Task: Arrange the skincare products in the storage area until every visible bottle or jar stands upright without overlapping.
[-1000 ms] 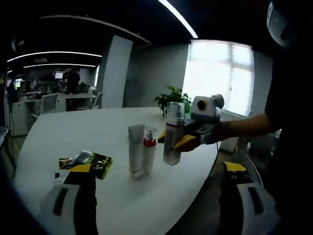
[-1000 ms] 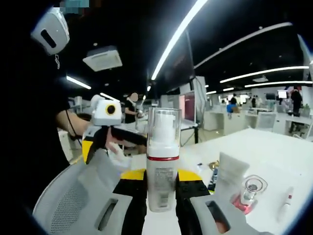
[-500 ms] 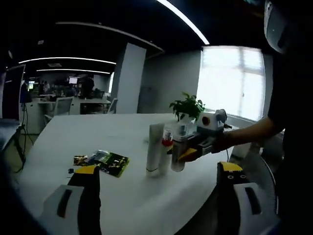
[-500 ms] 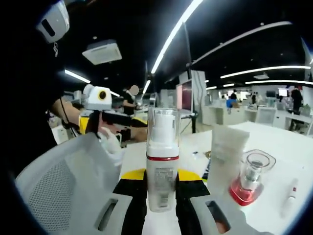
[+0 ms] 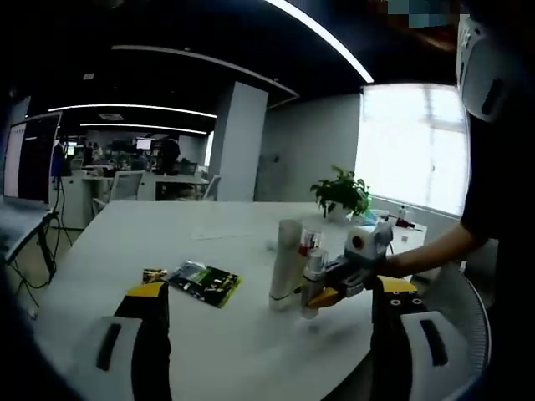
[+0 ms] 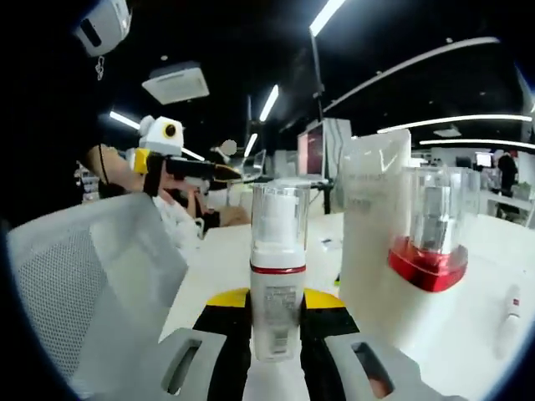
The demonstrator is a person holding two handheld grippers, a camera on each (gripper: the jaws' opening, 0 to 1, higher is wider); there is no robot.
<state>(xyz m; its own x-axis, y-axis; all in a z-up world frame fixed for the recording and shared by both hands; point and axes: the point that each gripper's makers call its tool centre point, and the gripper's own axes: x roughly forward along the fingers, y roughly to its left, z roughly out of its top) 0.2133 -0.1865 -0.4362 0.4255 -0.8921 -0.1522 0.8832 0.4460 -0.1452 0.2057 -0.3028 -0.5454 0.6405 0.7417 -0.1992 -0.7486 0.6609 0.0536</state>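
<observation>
Right tool clamps an upright clear-capped white pump bottle (red band at collar) beside a white tube; left tool gapes wide.

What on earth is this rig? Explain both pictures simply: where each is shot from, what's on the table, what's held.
No robot here: a person holds a two-jaw gripper in each hand, each carrying a fisheye camera. The right gripper view looks along the right gripper, shut on a pump bottle. The left gripper view looks along the open left gripper and sees that bottle arriving beside a white tube and a red-collared bottle standing on the white table. A green packet lies flat nearby.
</observation>
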